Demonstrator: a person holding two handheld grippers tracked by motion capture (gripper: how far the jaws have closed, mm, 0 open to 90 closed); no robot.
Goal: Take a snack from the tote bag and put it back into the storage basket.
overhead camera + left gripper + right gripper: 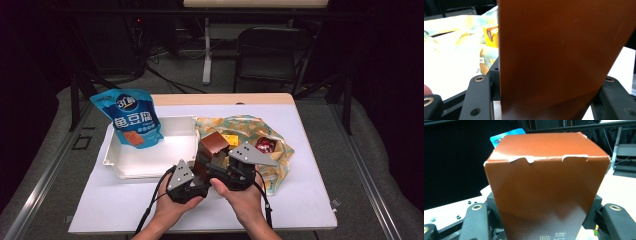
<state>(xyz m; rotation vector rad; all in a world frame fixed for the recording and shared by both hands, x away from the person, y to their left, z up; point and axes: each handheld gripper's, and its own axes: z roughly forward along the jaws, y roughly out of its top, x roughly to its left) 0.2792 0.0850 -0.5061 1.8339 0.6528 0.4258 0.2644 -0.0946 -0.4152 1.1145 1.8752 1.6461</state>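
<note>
- White sheet covers my tabletop [300, 195]; dark room behind.
- Both my left hand-held gripper [186, 186] and right hand-held gripper [235, 172] pinch the glossy brown cardboard box [214, 145].

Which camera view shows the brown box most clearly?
The right gripper view: the brown box shows its top edge and front face. The left gripper view gives one blurred flat side; the high view shows it small.

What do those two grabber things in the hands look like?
Both are black. The left gripper and the right gripper each carry a grey three-cornered plate with small holes. Black cables trail back from them. Their jaws show brass-coloured screw rings. No sleeves cover the forearms.
</note>
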